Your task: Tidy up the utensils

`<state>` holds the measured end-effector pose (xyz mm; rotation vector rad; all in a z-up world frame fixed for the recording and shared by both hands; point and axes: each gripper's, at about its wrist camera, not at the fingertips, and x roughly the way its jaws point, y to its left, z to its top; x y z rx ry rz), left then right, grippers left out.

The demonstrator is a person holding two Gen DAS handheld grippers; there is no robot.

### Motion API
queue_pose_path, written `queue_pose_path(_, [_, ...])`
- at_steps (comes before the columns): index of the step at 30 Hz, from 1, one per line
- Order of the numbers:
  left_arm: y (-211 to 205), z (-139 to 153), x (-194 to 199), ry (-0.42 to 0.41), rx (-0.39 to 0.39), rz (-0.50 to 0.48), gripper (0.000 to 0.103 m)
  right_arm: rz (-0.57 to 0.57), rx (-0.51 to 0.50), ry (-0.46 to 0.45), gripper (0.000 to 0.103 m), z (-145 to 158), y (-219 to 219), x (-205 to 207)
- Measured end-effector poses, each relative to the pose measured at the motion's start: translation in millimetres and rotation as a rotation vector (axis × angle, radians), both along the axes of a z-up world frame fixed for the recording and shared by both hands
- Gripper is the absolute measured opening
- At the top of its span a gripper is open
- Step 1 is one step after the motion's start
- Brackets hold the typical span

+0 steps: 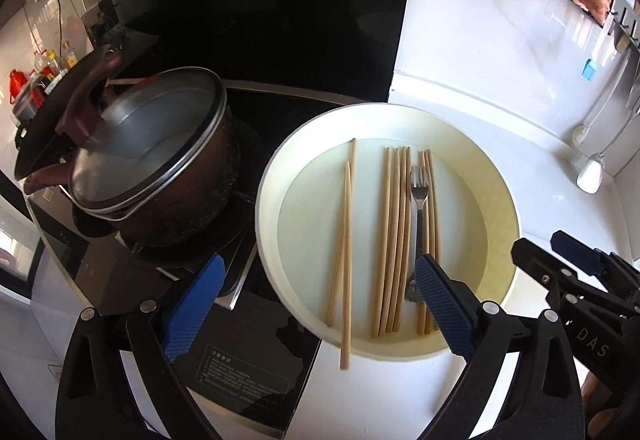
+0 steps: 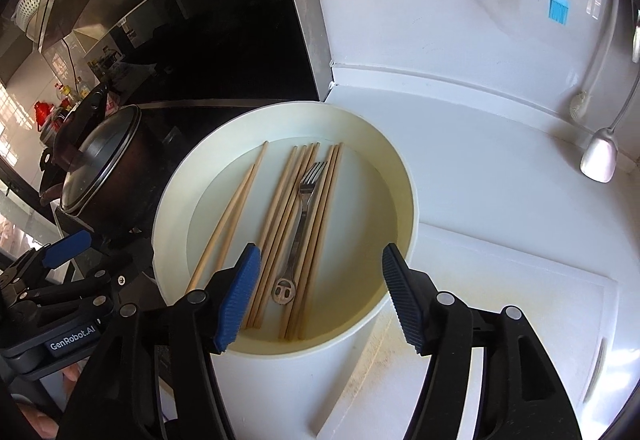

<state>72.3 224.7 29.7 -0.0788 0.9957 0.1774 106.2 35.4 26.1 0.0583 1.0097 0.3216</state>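
Note:
A round white basin (image 1: pixel 496 175) (image 2: pixel 400 175) stands on the white counter. Several wooden chopsticks (image 1: pixel 390 240) (image 2: pixel 280 207) and a metal fork (image 1: pixel 419 199) (image 2: pixel 306 199) lie in it. One chopstick (image 1: pixel 346 280) sticks out over the near rim. My left gripper (image 1: pixel 316 300) is open and empty, its fingers straddling the basin's near left rim. My right gripper (image 2: pixel 320 288) is open and empty, hovering over the basin's near edge above the fork handle. Each gripper shows at the edge of the other's view.
A brown pot with a glass lid (image 1: pixel 152 159) (image 2: pixel 100 167) sits on the black stove (image 1: pixel 248 360) left of the basin. A white cutting board (image 2: pixel 500 320) lies to the right. Ladles (image 2: pixel 600 155) and a blue brush (image 2: pixel 558 5) hang at the back wall.

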Motion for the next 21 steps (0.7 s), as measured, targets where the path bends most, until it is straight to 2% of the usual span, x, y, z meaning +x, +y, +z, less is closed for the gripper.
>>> queue_pose_path(21, [1,7,-9,0.02,0.011,0.043,0.095,-0.001,-0.016,0.004,0.062,9,-7,-13])
